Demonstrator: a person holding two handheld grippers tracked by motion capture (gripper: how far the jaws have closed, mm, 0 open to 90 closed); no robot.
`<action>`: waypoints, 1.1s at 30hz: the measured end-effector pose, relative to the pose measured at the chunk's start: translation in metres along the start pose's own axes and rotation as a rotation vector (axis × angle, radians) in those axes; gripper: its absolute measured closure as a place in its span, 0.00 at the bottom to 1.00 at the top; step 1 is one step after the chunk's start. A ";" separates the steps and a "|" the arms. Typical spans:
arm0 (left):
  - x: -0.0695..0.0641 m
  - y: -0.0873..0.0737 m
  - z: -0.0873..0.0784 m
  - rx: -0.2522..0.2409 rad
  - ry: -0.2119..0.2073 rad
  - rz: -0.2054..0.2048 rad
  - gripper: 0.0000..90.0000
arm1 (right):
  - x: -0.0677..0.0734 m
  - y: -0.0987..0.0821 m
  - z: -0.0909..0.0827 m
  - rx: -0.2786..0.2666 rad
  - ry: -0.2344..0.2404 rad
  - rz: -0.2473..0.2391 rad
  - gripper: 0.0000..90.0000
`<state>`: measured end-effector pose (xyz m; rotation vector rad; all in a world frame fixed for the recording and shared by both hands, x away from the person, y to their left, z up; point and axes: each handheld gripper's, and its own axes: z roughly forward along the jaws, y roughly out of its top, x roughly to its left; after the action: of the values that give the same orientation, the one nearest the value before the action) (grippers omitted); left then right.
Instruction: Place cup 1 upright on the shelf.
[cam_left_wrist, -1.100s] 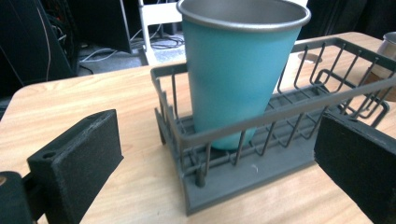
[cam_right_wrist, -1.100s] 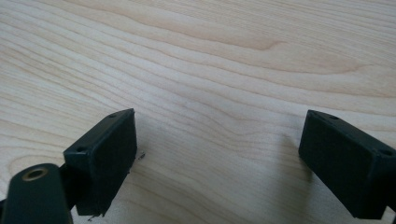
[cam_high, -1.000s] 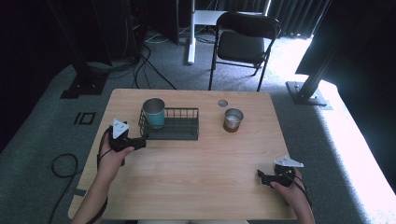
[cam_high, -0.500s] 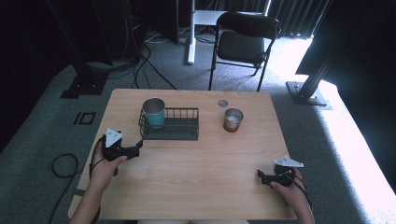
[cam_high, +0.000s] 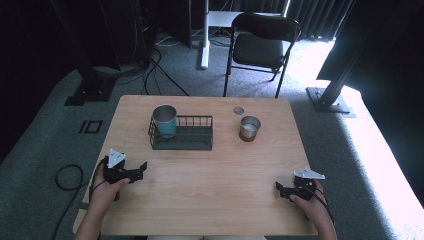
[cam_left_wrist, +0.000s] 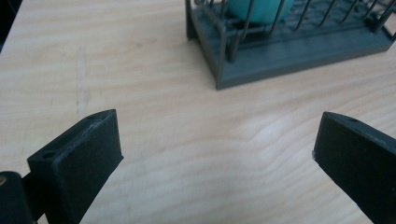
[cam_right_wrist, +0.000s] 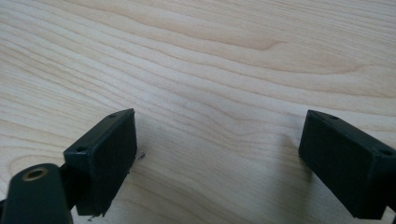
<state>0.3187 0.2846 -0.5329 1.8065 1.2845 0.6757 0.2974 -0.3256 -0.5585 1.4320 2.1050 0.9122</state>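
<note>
A teal cup (cam_high: 165, 120) stands upright in the left end of a dark wire basket (cam_high: 192, 141) on the wooden table (cam_high: 210, 170). A metal cup (cam_high: 249, 128) stands to the basket's right, with a small round lid (cam_high: 238, 110) behind it. My left gripper (cam_high: 140, 171) rests low near the table's left edge, open and empty; its view shows the basket's corner (cam_left_wrist: 224, 70) and the teal cup (cam_left_wrist: 254, 9) ahead. My right gripper (cam_high: 280, 189) sits near the front right corner, open over bare wood, nothing between its jaws.
A black folding chair (cam_high: 262, 47) stands beyond the table's far edge. Cables lie on the carpet at the left (cam_high: 65, 177). A dark stand base (cam_high: 327, 100) sits on the floor at the right.
My left gripper has drawn back from beside the basket toward the table's front left. The right gripper has stayed where it was.
</note>
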 end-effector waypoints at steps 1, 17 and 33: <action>0.001 -0.002 -0.001 0.006 -0.001 -0.005 0.02 | 0.000 0.000 0.000 0.000 0.000 -0.001 0.12; 0.016 -0.026 -0.019 0.136 -0.037 0.042 0.02 | 0.000 0.000 0.000 0.000 0.000 -0.001 0.12; 0.024 -0.038 -0.019 0.239 0.047 0.004 0.02 | 0.000 0.000 0.000 0.001 0.000 -0.001 0.12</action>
<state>0.2923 0.3190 -0.5557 1.9953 1.4436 0.5895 0.2974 -0.3257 -0.5585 1.4310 2.1060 0.9109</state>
